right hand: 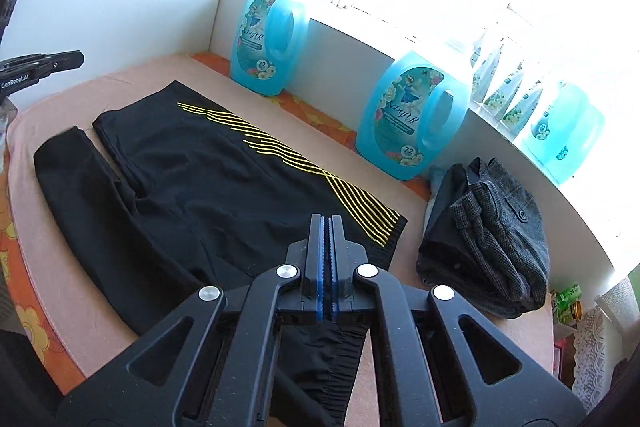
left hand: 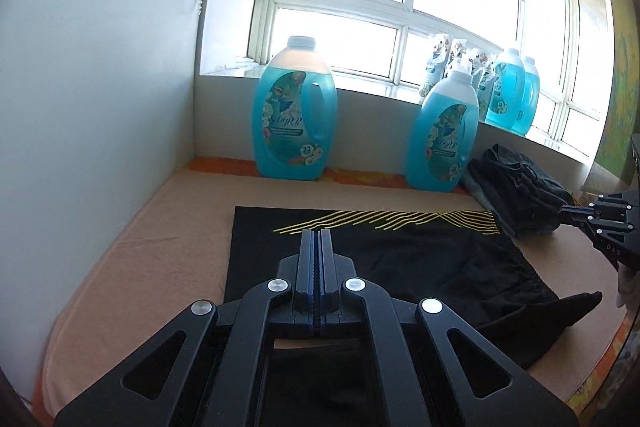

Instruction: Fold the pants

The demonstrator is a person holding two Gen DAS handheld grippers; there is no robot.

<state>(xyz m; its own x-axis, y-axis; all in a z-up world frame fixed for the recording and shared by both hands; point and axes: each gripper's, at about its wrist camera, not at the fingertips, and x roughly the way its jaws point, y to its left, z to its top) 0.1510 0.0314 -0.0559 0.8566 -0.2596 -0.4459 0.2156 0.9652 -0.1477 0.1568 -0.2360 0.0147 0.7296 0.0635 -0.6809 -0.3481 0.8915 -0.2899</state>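
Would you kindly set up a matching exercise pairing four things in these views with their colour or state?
Things:
1. pants
2. detergent jug
3. folded clothes pile
4. right gripper

Descriptions:
A. translucent blue, standing upright by the wall
B. shut, holding nothing
C. black with yellow stripes, spread flat
D. dark grey, stacked at the right end of the table

Pairs: 1-C, 2-A, 3-D, 4-B

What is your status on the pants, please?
Left gripper and right gripper shut, holding nothing. Black pants flat on table, unfolded. Clothes pile beside waistband; not obstructing.
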